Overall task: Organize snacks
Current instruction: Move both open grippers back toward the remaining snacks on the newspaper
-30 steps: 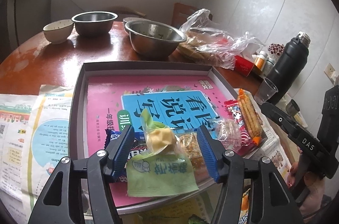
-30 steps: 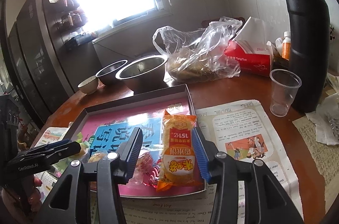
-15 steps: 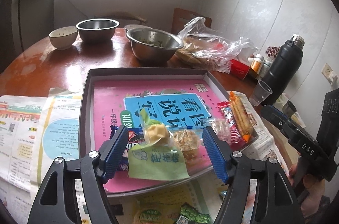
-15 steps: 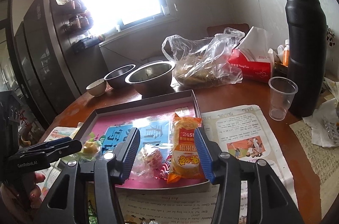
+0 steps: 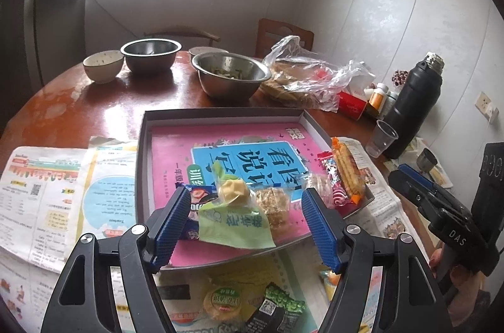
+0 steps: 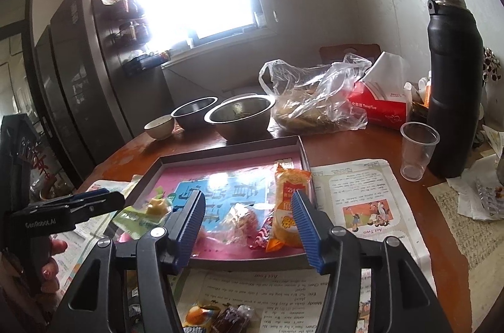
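Observation:
A grey tray point(image 5: 220, 113) lined with a pink book holds snacks: a green packet with a yellow sweet point(image 5: 233, 216), a blue packet point(image 5: 195, 200), a brown crumbly snack point(image 5: 274, 202), a pink-striped candy point(image 5: 334, 194) and an orange cracker packet point(image 5: 346, 172). My left gripper point(image 5: 244, 226) is open, above the tray's near edge, holding nothing. My right gripper point(image 6: 247, 230) is open and empty over the tray's point(image 6: 239, 152) near right part, by the orange packet point(image 6: 286, 207). Loose snacks lie on the paper below the left gripper point(image 5: 252, 304) and the right gripper point(image 6: 217, 317).
Steel bowls point(image 5: 230, 77) and a small bowl point(image 5: 102, 68) stand behind the tray. A plastic bag of food point(image 5: 302, 77), red tissue box point(image 6: 381, 106), black flask point(image 6: 453, 81) and plastic cup point(image 6: 417, 150) stand right. Printed sheets point(image 5: 53, 191) cover the wooden table.
Both grippers have drawn back and up from the tray, still open. The green packet and orange packet stay lying in the tray. More loose snacks show below.

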Available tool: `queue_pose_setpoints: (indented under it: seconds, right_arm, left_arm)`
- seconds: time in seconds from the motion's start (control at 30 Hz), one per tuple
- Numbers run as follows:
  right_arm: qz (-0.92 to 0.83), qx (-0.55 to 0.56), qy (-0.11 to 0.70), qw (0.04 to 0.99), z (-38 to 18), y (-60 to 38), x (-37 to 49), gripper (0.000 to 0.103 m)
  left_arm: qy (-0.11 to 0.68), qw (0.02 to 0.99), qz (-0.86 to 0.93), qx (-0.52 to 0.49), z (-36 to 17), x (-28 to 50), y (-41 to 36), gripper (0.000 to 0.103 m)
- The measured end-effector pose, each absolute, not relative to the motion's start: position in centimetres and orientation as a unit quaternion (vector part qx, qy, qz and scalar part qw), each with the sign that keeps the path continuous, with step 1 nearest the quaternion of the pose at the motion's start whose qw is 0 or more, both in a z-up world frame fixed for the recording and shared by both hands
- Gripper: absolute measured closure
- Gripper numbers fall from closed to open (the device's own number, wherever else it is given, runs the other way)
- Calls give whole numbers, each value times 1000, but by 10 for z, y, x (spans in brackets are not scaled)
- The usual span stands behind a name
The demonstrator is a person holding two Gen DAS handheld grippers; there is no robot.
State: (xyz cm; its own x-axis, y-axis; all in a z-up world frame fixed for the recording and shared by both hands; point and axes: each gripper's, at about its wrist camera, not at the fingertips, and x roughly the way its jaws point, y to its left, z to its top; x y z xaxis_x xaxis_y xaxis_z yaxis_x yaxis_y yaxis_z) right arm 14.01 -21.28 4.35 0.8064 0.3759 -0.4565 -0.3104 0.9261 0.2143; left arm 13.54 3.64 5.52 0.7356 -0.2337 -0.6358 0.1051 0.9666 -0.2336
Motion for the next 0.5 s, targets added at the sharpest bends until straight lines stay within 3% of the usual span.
queue_pose_setpoints:
  seconds: [0.5]
  right_arm:
    - [194,50,258,945,45,-209,113,46]
  left_arm:
    - [352,928,-94,-73,68,112,29,28]
